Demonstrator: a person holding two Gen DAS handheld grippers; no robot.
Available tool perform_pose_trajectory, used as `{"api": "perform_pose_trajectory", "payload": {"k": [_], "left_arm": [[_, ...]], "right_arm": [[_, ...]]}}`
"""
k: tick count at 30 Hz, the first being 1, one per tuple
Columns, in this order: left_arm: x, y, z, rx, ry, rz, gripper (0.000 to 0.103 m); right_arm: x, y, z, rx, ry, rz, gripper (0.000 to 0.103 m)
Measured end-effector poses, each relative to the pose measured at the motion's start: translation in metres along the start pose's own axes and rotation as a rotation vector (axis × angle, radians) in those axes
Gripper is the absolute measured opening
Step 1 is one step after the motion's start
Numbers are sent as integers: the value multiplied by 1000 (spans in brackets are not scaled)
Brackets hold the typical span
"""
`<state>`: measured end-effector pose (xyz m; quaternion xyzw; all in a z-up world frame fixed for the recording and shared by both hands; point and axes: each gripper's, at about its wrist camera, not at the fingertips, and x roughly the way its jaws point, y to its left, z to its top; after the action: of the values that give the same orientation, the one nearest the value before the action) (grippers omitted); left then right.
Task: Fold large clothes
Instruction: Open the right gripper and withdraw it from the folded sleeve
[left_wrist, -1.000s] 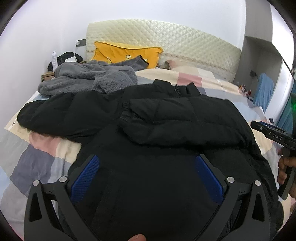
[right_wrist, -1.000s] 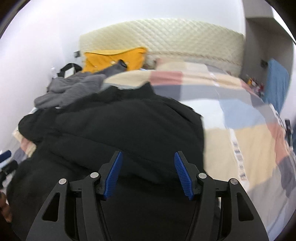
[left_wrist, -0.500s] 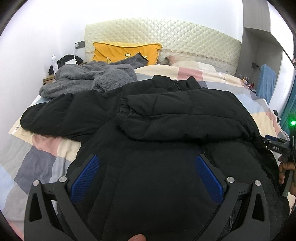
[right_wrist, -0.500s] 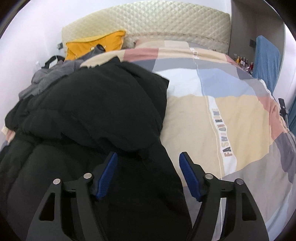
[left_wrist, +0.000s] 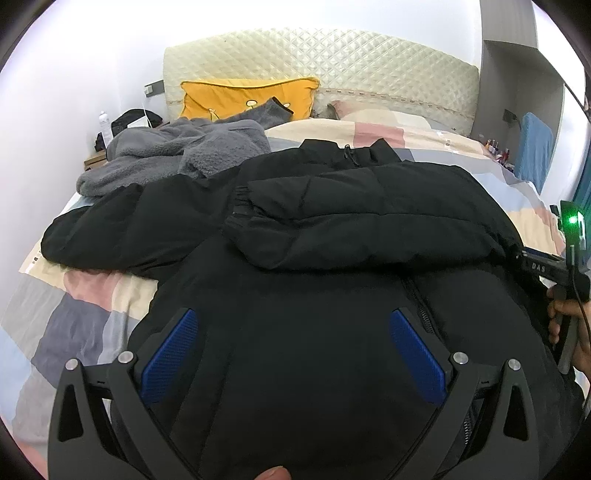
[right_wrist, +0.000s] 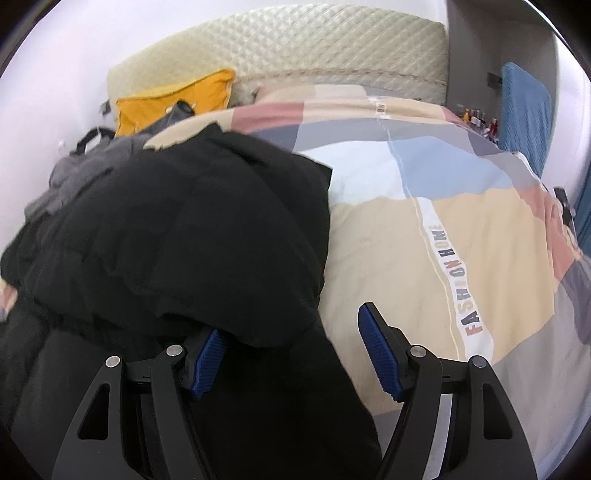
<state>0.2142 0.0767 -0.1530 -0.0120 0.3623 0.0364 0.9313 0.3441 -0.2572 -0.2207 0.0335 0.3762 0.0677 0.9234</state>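
Note:
A large black puffer jacket lies spread on the bed, its right sleeve folded across the chest and its left sleeve stretched out to the left. My left gripper is open and empty, hovering over the jacket's lower body. My right gripper is open at the jacket's right edge, with the left pad under a fold of fabric and the jaws not closed on it. The right gripper also shows at the right edge of the left wrist view.
A patchwork duvet covers the bed. A grey fleece garment and a yellow pillow lie near the quilted headboard. A nightstand with a bottle stands at the left. A blue cloth hangs at the right.
The right gripper moved right and down to the jacket's right edge, and its left pad slid under the fabric. The left gripper stayed open over the jacket and shifted only slightly.

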Motion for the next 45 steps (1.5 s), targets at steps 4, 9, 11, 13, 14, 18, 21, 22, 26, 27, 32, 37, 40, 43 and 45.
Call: {"api": "perform_pose_trajectory", "payload": {"k": [4,9,11,13,14,18,21,22,26,27,32,37,40,43,45], "left_arm": [[2,-2,0,12,-3,-7,103],[1,-1,-1,15,-6,-5,103],[0,1,0,10,-9,-8,103],[1,4,0,1,-5,-15,103],[1,4,0,-2,-3,-17,103],[-1,6,1,-13,-6,-18,103],[-4,10,2,-32,-7,-16,103],[-5,10,1,-39,-7,-17,103],[-17,9,4,-59,-34,-49,103],[-21,8,4,-54,-47,-50,103],[-36,-1,3,-21,-78,-59,103],[-48,-9,0,21,-107,-43,103],[-53,-11,0,21,-115,-52,103],[-58,-11,-2,18,-126,-57,103],[-62,-10,-5,12,-130,-61,103]], "right_arm": [[-2,-12,4,46,-28,-5,68],[6,-19,3,76,-15,-58,71],[6,-21,3,83,-13,-74,71],[4,-22,1,82,-19,-91,72],[2,-21,0,85,-15,-95,72],[-12,-14,-4,91,-23,-84,74],[-28,-5,-4,84,-35,-65,74],[-35,-2,-4,78,-43,-58,74],[-69,14,-3,65,-100,-34,75],[-78,20,-3,66,-116,-20,75],[-117,45,-6,18,-174,26,75],[-149,60,-18,14,-202,67,75],[-166,65,-26,13,-216,86,75],[-186,75,-34,-14,-240,90,75],[-198,81,-40,-29,-261,93,75]]}}
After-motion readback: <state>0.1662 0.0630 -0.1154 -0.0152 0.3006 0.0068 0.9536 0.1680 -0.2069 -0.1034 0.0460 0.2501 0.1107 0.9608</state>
